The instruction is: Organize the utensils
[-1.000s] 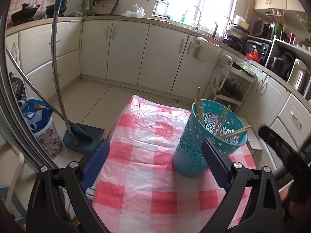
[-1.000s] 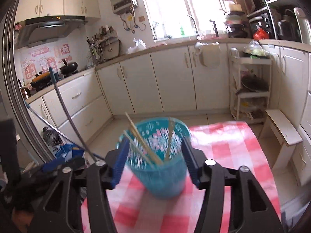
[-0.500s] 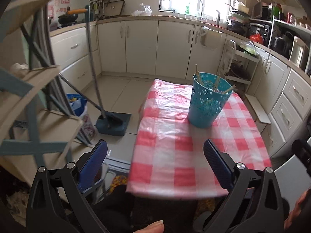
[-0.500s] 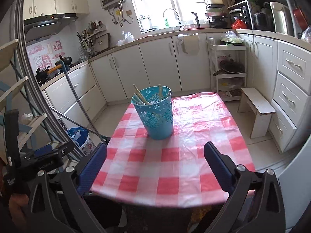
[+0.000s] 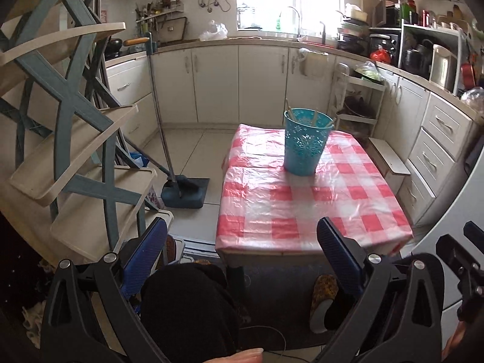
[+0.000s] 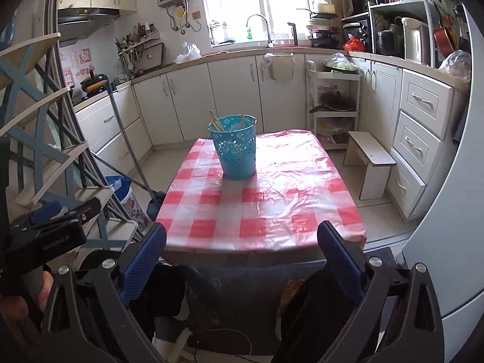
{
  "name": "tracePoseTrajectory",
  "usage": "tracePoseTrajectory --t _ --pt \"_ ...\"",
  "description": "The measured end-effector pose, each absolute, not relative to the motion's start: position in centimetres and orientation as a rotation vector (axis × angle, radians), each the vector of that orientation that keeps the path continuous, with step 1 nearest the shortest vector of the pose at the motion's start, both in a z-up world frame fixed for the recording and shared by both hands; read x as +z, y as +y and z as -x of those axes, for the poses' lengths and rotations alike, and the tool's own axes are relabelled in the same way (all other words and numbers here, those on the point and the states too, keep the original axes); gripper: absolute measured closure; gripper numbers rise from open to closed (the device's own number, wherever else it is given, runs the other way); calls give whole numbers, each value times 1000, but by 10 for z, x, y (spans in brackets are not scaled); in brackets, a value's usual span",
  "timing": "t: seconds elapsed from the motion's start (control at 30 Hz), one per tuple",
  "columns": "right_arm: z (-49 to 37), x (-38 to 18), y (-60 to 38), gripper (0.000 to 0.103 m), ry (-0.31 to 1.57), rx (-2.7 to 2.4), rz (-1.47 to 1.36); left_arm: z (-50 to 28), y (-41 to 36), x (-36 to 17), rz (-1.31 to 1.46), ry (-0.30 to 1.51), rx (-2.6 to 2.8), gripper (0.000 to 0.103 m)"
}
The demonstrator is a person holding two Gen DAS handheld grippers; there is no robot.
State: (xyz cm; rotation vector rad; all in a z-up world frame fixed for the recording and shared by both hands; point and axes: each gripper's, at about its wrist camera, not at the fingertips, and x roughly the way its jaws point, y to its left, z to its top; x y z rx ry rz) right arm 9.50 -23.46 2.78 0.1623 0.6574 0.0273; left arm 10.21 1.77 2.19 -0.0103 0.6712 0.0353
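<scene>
The left gripper (image 5: pixel 242 245) is being held low, short of the near edge of the table (image 5: pixel 302 252), with its blue-padded fingers (image 5: pixel 145 251) spread wide apart and nothing between them. The right gripper (image 6: pixel 242 243) is being held likewise before the near edge, its fingers (image 6: pixel 335 254) also standing wide apart and gripping nothing. Dark clothing of the person (legs and a patterned slipper (image 5: pixel 323 286)) is being seen beneath both grippers.

The table is being covered by a red-and-white checked cloth (image 6: pixel 257 202) under a clear plastic sheet. A turquoise perforated bucket (image 5: pixel 305 142) is being observed upright on the cloth toward the far edge, nearer the far left corner in the right wrist view. Several wooden chopsticks (image 6: pixel 215 121) are being carried inside it, leaning against the rim; their count cannot be told.

To the left of the table a tiered shelf rack (image 5: pixel 75 139) is being noted, and beyond it a long-handled dustpan (image 5: pixel 184 192) on the floor. A small wooden stool (image 6: pixel 370 158) is being seen right of the table. White cabinets (image 5: pixel 239 81) are being recorded along the far wall.
</scene>
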Motion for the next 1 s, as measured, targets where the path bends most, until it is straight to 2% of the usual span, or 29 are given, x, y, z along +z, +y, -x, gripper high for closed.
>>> tracePoseTrajectory --t 0.33,1.0 --pt "-52 18 -218 7 655 46 -228 -61 9 30 -30 644 28 8" --pt "-11 27 -212 7 601 40 -232 -27 9 33 -36 654 13 8"
